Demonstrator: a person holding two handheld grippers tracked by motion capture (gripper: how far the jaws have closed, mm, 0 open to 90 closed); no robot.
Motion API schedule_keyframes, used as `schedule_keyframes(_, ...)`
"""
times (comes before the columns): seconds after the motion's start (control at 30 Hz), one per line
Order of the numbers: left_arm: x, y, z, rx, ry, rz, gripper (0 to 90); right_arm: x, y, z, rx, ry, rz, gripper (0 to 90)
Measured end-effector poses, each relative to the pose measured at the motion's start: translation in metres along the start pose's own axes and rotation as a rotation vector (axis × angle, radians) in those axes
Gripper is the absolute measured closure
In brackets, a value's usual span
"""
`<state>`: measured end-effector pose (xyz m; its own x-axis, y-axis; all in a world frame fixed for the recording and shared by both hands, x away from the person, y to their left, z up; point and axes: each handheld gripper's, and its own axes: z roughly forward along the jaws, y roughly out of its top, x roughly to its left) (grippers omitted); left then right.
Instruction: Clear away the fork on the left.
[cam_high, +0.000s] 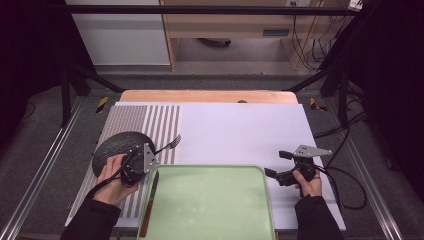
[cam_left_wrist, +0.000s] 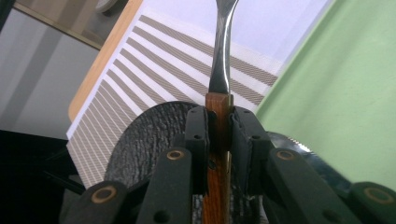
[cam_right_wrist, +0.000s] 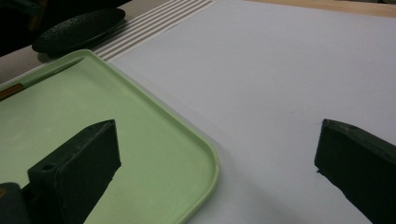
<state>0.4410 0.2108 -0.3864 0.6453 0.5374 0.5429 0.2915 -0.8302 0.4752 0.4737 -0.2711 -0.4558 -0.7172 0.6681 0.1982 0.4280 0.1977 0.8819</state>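
The left gripper (cam_left_wrist: 218, 135) clamps the fork (cam_left_wrist: 221, 56) by its wooden handle, keeping tines clear above the striped mat (cam_high: 162, 125); the right gripper (cam_high: 280, 165) waits open beside the green tray (cam_high: 210, 172)

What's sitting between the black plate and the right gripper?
Between the black plate and the right gripper, the high view shows the green tray, with a wooden-handled knife along its left edge, then bare white mat.

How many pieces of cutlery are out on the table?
2: a fork held in the left gripper beside the black plate, and a knife lying in the green tray.
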Motion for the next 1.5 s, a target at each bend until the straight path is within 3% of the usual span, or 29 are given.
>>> schedule_keyframes(0.47, -0.024, 0.008, -0.015, -0.003, -0.045, -0.062, 77.1, 0.0, 0.0, 0.0, 0.0, 0.0, -0.003, 0.3)
schedule_keyframes(0.8, -0.044, 0.011, -0.019, -0.014, -0.076, -0.061, 77.0, 0.0, 0.0, 0.0, 0.001, 0.001, -0.001, 0.3)
schedule_keyframes(1.5, -0.076, 0.022, -0.035, -0.011, -0.153, -0.119, 77.0, 0.0, 0.0, 0.0, 0.001, 0.001, -0.002, 0.3)
